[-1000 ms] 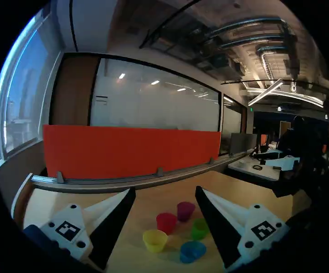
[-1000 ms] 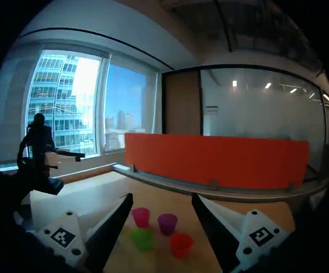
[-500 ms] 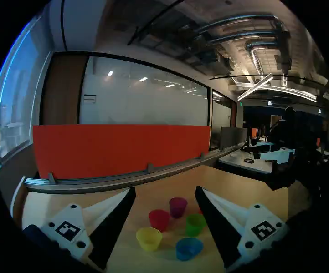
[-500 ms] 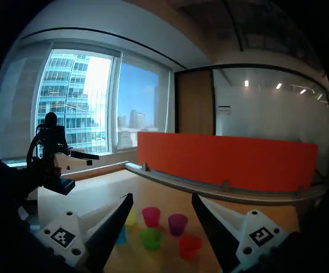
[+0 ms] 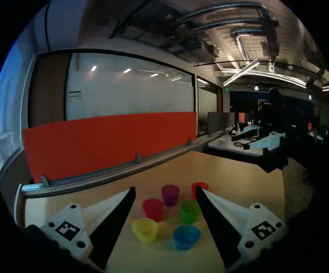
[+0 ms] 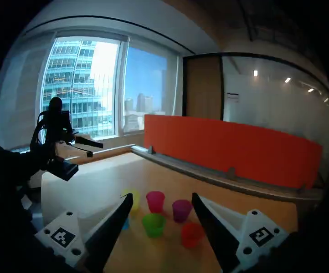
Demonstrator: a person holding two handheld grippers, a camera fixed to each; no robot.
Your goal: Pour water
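1. An orange partition (image 5: 110,136) edges the wooden desk's (image 5: 242,175) far side.
2. A frosted glass wall (image 5: 128,91) stands behind.
3. Windows (image 6: 80,86) at left show sunlit towers.
4. Pipes (image 5: 237,22) and a strip light (image 5: 239,73) run overhead.

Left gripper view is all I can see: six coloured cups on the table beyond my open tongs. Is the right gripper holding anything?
Observer: No. In its own view the right gripper has its tongs open and empty.
Operator: Which cup sits closest to the middle of its tongs?
Observer: The green cup, low between its two fingers.
Operator: And how does my gripper look from over there?
Observer: The left gripper is raised in the air near the far left edge of the table, seen against the window.
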